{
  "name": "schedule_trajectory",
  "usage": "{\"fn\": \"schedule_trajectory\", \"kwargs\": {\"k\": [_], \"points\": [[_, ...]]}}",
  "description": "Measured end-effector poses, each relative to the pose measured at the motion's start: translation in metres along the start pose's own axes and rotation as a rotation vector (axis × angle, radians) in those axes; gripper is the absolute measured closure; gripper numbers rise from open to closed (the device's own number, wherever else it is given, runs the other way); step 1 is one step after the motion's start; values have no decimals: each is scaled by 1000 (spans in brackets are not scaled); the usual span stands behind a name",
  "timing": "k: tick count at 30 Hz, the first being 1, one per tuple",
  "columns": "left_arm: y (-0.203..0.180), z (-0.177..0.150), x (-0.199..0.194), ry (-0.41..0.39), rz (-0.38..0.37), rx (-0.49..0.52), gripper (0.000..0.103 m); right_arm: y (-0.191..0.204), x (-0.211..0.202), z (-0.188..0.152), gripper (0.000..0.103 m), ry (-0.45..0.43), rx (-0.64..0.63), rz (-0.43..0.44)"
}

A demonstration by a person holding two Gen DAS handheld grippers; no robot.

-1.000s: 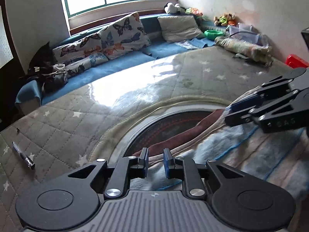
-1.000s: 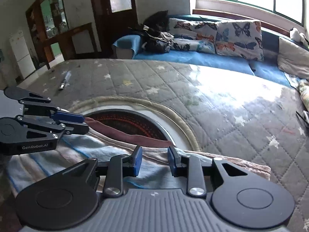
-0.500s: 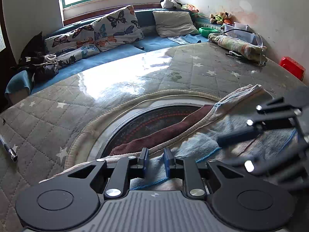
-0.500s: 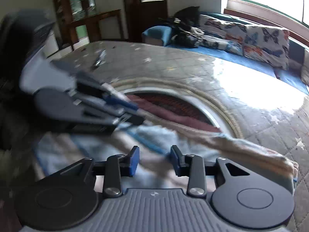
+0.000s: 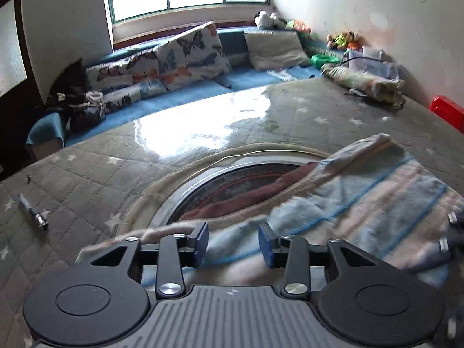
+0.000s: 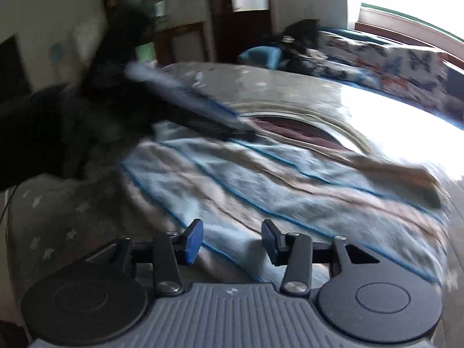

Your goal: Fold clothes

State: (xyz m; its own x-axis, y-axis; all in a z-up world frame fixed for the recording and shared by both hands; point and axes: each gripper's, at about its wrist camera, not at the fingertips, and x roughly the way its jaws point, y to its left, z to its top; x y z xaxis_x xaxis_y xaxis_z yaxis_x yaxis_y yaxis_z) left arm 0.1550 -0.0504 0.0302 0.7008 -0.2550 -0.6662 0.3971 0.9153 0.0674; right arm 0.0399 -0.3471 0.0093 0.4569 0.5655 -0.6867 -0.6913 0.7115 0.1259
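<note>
A striped towel (image 5: 362, 203) lies folded on the quilted bed (image 5: 87, 179), spreading from 12 to 3 o'clock of the left claw (image 5: 233, 243). Both the left claw and the right claw (image 6: 229, 243) gape, holding nothing. Snagging a loose edge could undo the fold.

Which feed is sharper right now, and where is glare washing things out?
Left wrist view: mostly sharp; window glare whitens the quilted mat, and the right gripper at the edge is smeared. Right wrist view: motion blur across the striped towel and left gripper; upper right blown out white.
</note>
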Motion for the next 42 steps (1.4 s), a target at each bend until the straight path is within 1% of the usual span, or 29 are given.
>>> {"fn": "schedule_trajectory", "kwargs": {"k": [5,8,14,18,22,25,29,33,36,39,42], "points": [[-10,-29,-35,-34,8,15,61,-31,-23,-13,57,-40,121,-79],[-11,-46,-48,-40,37,13,61,-50,-36,-21,57,-67,183,-127],[11,-71,-63,-37,94,-78,61,-78,-50,-38,57,-99,284,-204],[31,-82,-67,-32,119,-140,61,-91,-57,-45,57,-121,339,-222],[39,-77,-72,-48,120,-174,61,-89,-62,-36,57,-147,309,-243],[42,-67,-70,-65,102,-185,61,-88,-55,-23,57,-159,289,-229],[44,-56,-57,-63,62,-175,61,-89,-38,-10,57,-155,278,-199],[54,-56,-37,-8,52,-187,62,-97,-25,-8,57,-129,287,-208],[59,-54,-36,0,40,-193,63,-107,-24,-13,57,-114,323,-225],[60,-42,-38,-22,46,-181,63,-113,-30,-13,57,-118,348,-233],[61,-31,-40,-48,53,-168,63,-114,-30,-3,57,-134,328,-237]]}}
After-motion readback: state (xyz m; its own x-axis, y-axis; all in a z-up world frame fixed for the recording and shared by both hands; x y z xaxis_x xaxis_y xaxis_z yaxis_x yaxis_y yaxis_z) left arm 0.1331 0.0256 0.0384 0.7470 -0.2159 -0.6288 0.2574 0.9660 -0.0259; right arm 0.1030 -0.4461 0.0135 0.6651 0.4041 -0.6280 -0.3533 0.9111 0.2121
